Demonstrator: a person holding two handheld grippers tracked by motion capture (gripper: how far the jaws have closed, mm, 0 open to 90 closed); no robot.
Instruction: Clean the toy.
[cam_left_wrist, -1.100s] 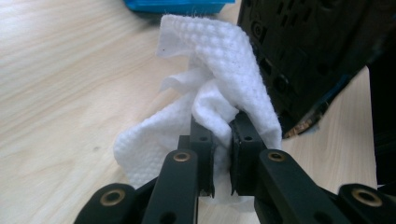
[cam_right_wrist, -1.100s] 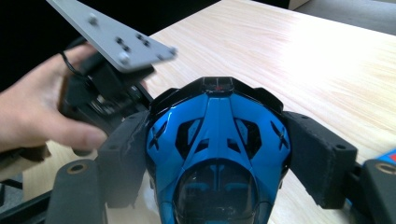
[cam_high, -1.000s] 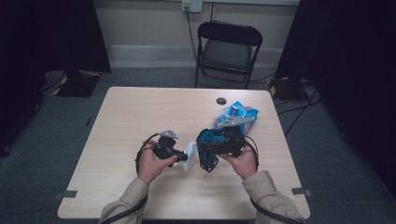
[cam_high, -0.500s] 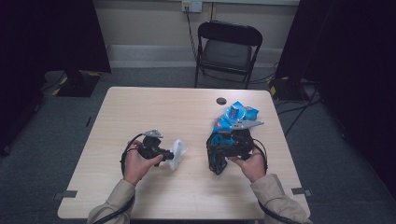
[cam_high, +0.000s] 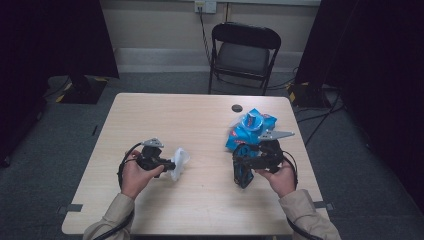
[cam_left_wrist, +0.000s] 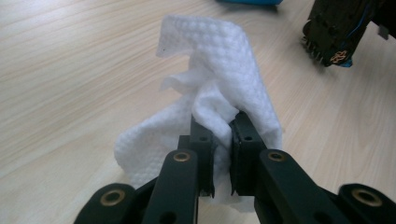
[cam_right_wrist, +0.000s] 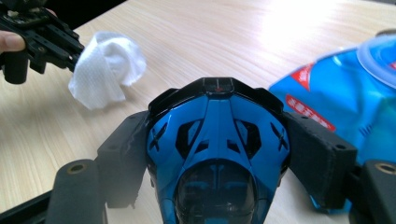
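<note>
Pinching a soft, floppy wipe (cam_left_wrist: 219, 93), the left gripper (cam_left_wrist: 222, 126) needs only a corner; right gripper (cam_right_wrist: 217, 154) clamps the slick, hard blue-black mask (cam_right_wrist: 217, 135) by its sides.

white wipe (cam_left_wrist: 224, 88) pinched, wooden table (cam_left_wrist: 70, 70)
</note>
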